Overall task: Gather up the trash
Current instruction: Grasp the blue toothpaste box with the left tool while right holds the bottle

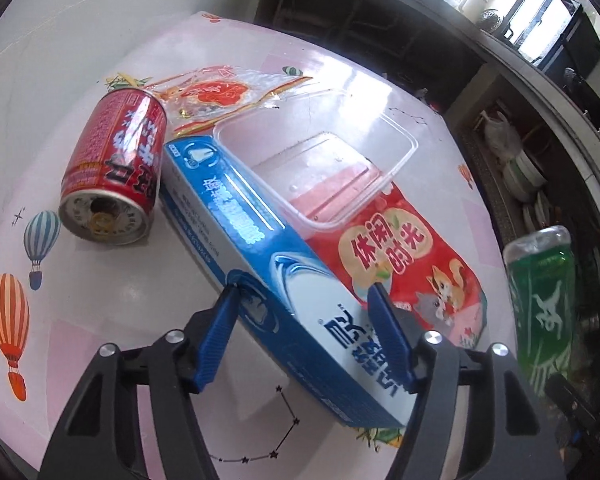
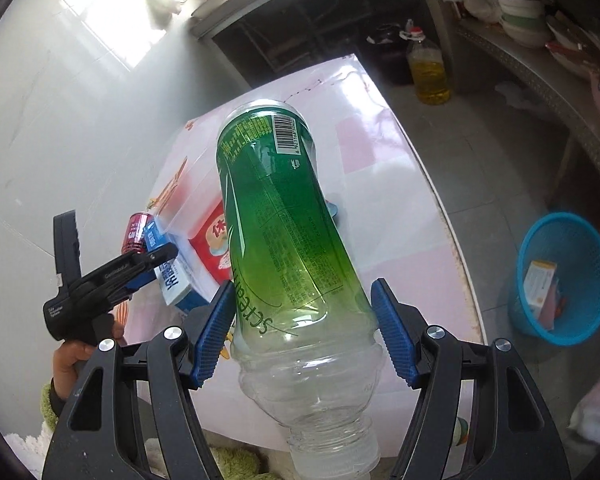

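While the right tool (image 2: 303,300) clamps a green-labelled plastic bottle (image 2: 284,216) by its lower body, both blue pads (image 2: 216,332) against its sides, the bottle points away from the camera, base far, threaded neck near and capless. Beyond it and to the right, on the floor, sits a blue mesh wastebasket (image 2: 560,280) with a small carton and other scraps inside. Off to the left of this tool, a hand (image 2: 70,356) grips the left tool's black handle over the pink table (image 2: 400,240).

Left tool (image 1: 304,292) straddles a blue-and-white toothpaste box (image 1: 268,256) lying flat on the table. Left pad (image 1: 216,340) touches the box's edge; right pad (image 1: 392,336) sits at the other side, contact unclear, so jaws medium-wide around the box, grip not confirmed. Just ahead of this tool, a clear plastic food container (image 1: 320,172) rests partly on the box and partly on a red snack bag (image 1: 404,264) with cartoon squirrel print, which lies to the right of the box. Ahead-left, a red drink can (image 1: 112,172) lies on its side, top facing the camera, touching the box's far corner. Farther ahead, a crumpled clear wrapper (image 1: 220,96) with red-orange print lies flat. Far right edge shows the green bottle again.
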Tool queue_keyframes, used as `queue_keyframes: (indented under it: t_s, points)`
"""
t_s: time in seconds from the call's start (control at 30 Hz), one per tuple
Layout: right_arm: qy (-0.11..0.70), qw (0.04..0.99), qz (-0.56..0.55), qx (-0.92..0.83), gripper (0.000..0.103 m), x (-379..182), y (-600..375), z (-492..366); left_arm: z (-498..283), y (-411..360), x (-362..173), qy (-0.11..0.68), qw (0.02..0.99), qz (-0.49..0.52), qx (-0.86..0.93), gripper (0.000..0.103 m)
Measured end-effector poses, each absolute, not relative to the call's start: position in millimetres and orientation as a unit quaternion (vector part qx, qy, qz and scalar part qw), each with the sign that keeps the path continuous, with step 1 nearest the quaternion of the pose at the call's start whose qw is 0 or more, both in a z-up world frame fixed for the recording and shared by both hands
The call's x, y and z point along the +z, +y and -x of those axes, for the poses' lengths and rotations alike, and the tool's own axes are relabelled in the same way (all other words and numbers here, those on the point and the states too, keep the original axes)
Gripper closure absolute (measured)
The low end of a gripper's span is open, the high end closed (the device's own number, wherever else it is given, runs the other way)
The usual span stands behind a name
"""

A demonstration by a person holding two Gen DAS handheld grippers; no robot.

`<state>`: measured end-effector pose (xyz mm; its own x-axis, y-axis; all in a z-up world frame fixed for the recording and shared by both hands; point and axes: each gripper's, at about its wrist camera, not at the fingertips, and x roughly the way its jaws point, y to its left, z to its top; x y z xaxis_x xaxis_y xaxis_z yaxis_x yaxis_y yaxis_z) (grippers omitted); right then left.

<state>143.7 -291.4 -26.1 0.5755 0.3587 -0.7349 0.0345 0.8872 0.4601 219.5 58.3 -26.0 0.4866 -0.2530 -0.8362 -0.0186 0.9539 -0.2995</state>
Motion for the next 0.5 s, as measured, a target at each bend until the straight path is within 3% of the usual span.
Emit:
queue_keyframes:
  t_s: [0.13,0.5]
  points:
    - [0.459,0.854,-0.225,0.096,0.038,-35.6,-293.5,-150.9,-202.5,74.8,-23.2,0.511,0.843,0.142,-0.089,0.052]
    - [0.482,0.849,-0.205,0.064,0.038,-50.6,-291.5,-162.4,-155.6,111.9,-20.9,0.536,0.826,0.142,-0.105,0.052]
